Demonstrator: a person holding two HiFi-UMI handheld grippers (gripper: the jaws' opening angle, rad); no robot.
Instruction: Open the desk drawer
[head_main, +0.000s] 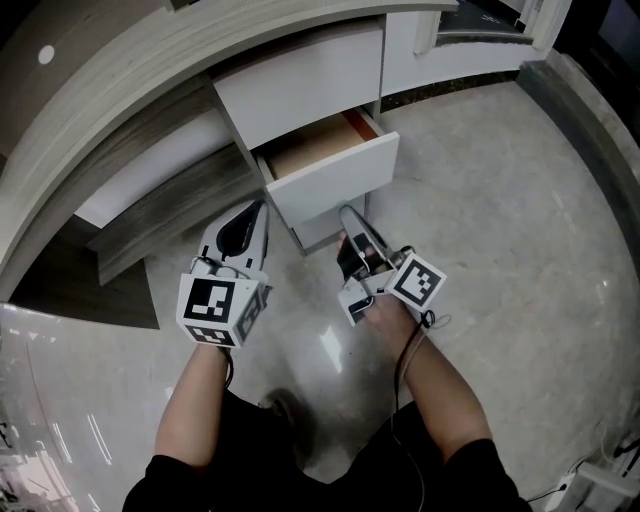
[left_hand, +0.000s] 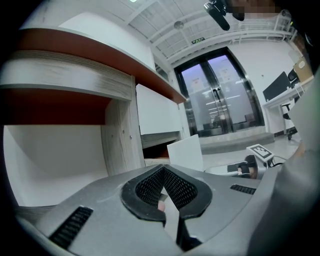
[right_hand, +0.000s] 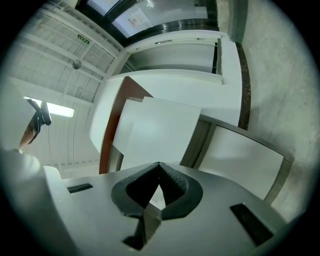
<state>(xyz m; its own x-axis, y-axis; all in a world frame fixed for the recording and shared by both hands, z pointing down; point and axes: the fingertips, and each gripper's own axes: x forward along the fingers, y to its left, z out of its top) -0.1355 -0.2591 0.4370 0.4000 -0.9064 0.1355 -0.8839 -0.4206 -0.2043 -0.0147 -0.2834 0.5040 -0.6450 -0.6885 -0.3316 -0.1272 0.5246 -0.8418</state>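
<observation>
Right gripper (head_main: 346, 210): jaws are pressed together with nothing between them. The tips lie just at the near lower edge of the white-fronted desk drawer (head_main: 335, 172); I cannot tell whether they touch it.
Left gripper (head_main: 262, 207): jaws are likewise together and empty. It sits to the left of that drawer, apart from it, and points toward the desk.
Drawer position: it is pulled out toward the near side, and its brown wooden inside (head_main: 315, 145) shows from above.
Upper white drawer front (head_main: 300, 85): flush and closed, just beyond the open one.
Curved grey wood-grain desk top (head_main: 120, 90): sweeps across the far left, over both drawers.
Polished grey stone floor (head_main: 500, 220): lies beneath both grippers and spreads to the right.
</observation>
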